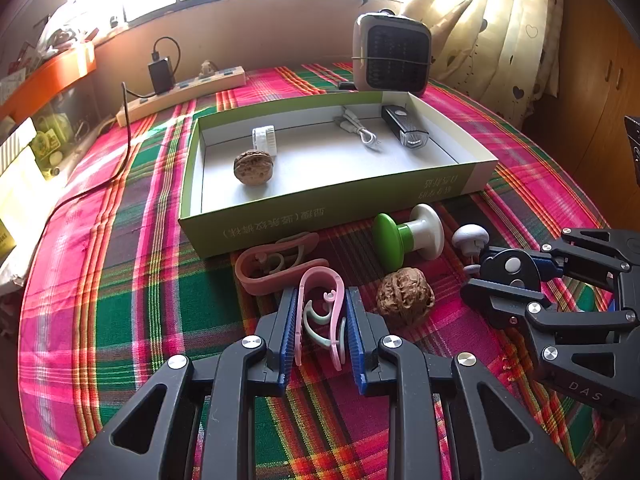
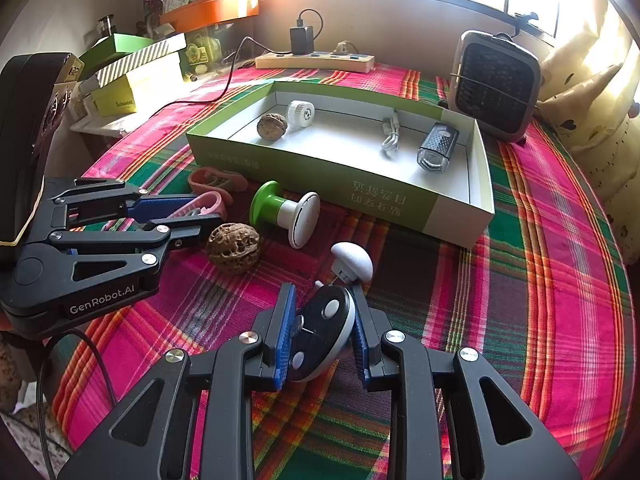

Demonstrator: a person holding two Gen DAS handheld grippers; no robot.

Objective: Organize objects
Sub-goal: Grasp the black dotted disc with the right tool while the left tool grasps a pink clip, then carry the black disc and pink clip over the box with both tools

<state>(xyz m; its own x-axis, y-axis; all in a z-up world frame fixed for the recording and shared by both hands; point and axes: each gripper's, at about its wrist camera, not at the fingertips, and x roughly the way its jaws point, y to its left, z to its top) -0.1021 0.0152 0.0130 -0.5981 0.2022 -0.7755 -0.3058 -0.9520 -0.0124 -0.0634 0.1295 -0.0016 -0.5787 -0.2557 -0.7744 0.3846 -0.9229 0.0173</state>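
The left gripper (image 1: 322,326) clenches the pink plastic clip (image 1: 322,312) and the right gripper (image 2: 324,330) grasps the black-and-white oval gadget (image 2: 320,332), both near the surface's front edge; lift each straight up, clearing the green cardboard box (image 1: 320,216) wall before lowering inside.

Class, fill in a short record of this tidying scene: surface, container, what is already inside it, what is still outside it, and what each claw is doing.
surface: plaid cloth
container: open green box
inside box: walnut, white cap, cable, bike light
outside box: second walnut, green-and-white knob, white mushroom plug, brown clip
left claw: shut on pink clip
right claw: shut on black-and-white disc
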